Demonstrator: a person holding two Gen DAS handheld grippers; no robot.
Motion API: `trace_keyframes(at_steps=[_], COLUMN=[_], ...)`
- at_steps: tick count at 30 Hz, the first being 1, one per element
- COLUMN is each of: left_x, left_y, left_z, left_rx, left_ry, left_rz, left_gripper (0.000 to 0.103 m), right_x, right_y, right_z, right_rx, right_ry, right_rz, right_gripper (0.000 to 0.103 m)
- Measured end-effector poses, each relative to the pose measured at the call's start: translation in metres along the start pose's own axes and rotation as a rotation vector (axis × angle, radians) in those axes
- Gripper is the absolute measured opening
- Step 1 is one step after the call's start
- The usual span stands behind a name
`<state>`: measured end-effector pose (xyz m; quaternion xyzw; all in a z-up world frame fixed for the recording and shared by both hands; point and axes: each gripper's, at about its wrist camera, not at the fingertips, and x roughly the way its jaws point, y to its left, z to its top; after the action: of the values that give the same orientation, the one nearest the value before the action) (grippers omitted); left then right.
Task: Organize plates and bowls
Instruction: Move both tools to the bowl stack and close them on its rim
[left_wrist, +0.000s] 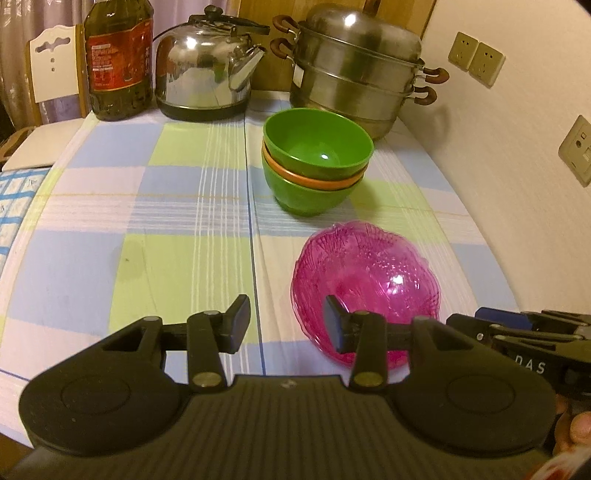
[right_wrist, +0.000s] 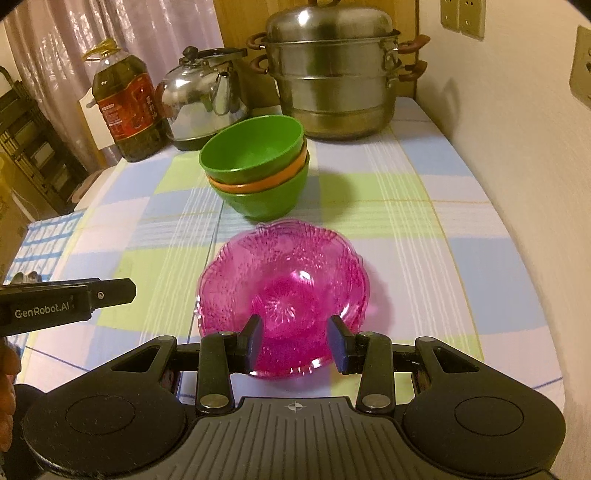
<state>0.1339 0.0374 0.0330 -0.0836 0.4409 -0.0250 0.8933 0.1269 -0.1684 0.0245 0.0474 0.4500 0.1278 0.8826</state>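
Note:
A pink glass bowl (left_wrist: 365, 284) (right_wrist: 284, 291) sits on the checked tablecloth, near the front. Behind it stands a stack of three bowls (left_wrist: 316, 162) (right_wrist: 256, 166), green on top, orange in the middle, green below. My left gripper (left_wrist: 286, 325) is open and empty, just left of the pink bowl's near rim. My right gripper (right_wrist: 297, 343) is open, its fingers over the near rim of the pink bowl, not closed on it. The right gripper also shows at the right edge of the left wrist view (left_wrist: 517, 332), and the left gripper at the left of the right wrist view (right_wrist: 70, 299).
At the back stand an oil bottle (left_wrist: 118, 62) (right_wrist: 127, 107), a steel kettle (left_wrist: 207, 66) (right_wrist: 201, 99) and a tiered steel steamer pot (left_wrist: 358, 66) (right_wrist: 332, 74). A wall with sockets (left_wrist: 476, 61) runs along the right. A chair (left_wrist: 51, 66) stands at the far left.

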Motion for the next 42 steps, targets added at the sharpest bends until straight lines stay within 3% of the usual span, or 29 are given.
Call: trace_keyframes(at_steps=[8,19,23,25,34,42], left_x=[0.003,0.044,0.069,0.083,0.149,0.189], left_y=[0.004,0.017,0.025,0.028,0.04,0.049], left_z=[0.013,0.077,0.109,0.124,0.165,0.171], left_rx=[-0.04,-0.108,-0.142,-0.158,-0.183,-0.198], left_ry=[0.003,-0.009,-0.016,-0.018,0.029,0.083], left_rz=[-0.019,-0.036,-0.046,-0.048,-0.048,-0.064], left_gripper=[0.042,0.045,0.05,0.05,0.05,0.047], right_x=[0.001,0.025,0.046,0.058,0.119,0.171], right_y=[-0.005,-0.018,-0.022,-0.024,-0.032,-0.042], right_z=[0.007,0.075,0.108,0.123,0.18,0.196], right_rx=[0.035,0.08,0.096,0.109,0.135,0.167], right_ry=[-0.006,-0.036,-0.043,-0.048,-0.021,0.059], right_rz=[0.019,0.056,0.072,0.079,0.081,0.109], right_gripper=[0.039,0.039,0.045,0.057,0.058,0.058])
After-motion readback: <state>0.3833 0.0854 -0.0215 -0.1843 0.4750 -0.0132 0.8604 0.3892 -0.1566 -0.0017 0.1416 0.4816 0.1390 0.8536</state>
